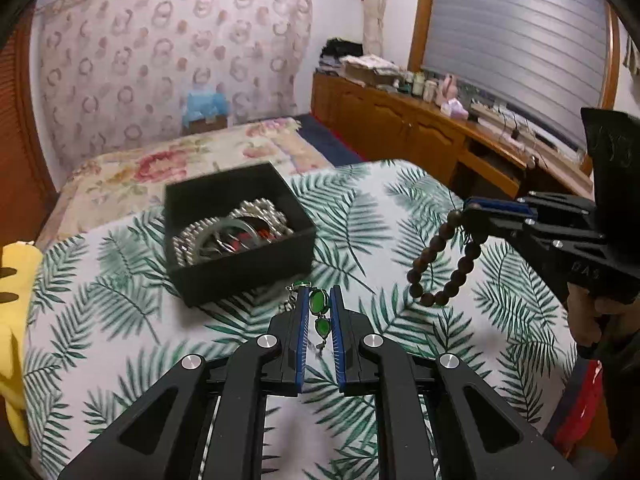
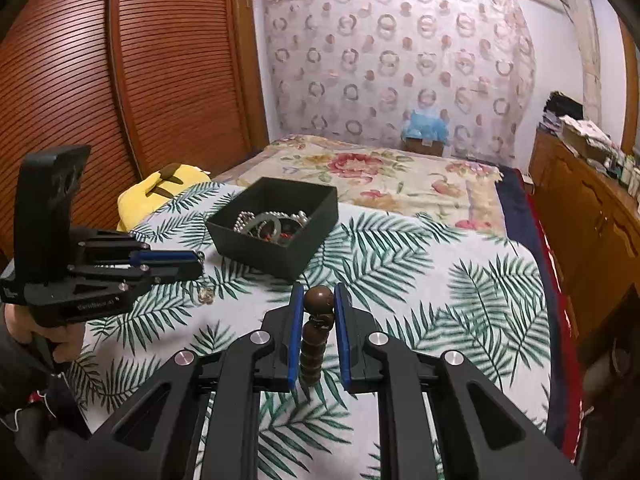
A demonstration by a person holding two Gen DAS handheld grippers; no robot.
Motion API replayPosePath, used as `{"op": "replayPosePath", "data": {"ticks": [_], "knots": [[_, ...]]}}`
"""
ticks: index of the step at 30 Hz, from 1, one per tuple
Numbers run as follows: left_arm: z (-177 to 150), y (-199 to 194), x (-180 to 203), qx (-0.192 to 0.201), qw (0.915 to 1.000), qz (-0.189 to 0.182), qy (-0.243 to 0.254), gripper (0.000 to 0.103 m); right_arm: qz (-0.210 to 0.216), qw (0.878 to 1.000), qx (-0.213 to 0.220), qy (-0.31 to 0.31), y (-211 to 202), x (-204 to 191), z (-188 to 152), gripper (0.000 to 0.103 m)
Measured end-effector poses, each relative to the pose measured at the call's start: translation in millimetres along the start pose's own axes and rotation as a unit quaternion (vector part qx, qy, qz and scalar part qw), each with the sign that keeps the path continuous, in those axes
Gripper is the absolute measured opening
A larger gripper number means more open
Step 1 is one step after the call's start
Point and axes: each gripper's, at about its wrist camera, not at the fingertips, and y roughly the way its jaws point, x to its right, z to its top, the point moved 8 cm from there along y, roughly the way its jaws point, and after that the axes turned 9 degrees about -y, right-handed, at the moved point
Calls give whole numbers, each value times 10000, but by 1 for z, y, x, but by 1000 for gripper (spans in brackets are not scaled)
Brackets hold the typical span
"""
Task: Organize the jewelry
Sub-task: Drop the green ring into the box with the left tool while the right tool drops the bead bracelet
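Observation:
A black open box (image 1: 248, 268) (image 2: 256, 254) with silver bead strings and bangles stands on the leaf-print cover. My left gripper (image 1: 319, 290) is shut on a green-stone bracelet (image 1: 319, 302) just in front of the box. Seen from the right wrist, the left gripper (image 2: 198, 262) is held off the cover and the bracelet's chain end (image 2: 206, 294) dangles under its tips. My right gripper (image 2: 319, 286) is shut on a brown wooden bead bracelet (image 2: 319, 299). Its loop (image 1: 444, 264) hangs below the right gripper (image 1: 474, 205), to the right of the box.
The leaf-print cover (image 2: 420, 280) lies over a bed with floral bedding (image 2: 380, 176) behind. A yellow plush toy (image 1: 12, 304) (image 2: 168, 188) sits at the left edge. A cluttered wooden cabinet (image 1: 400, 120) runs along the right; a slatted wardrobe (image 2: 120, 80) stands on the left.

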Motion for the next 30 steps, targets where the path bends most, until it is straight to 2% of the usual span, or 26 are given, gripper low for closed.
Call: {"op": "replayPosePath", "data": {"ticks": [6,16,24,30], "knots": [[14,-15,-16,205,9997,7,-140,10,131,9998,117,-111,6,-7,28,17],[41,-17,-43,386,9986,165,-311,10,504,9977,376,-250,32,-17,78,17],[68,-4,-62,350,9982,263,-407,10,660,9970,235,-342,71,-12,112,17],[86,6,-72,313,9981,307,-430,10,748,9966,128,-327,103,-7,125,17]]}}
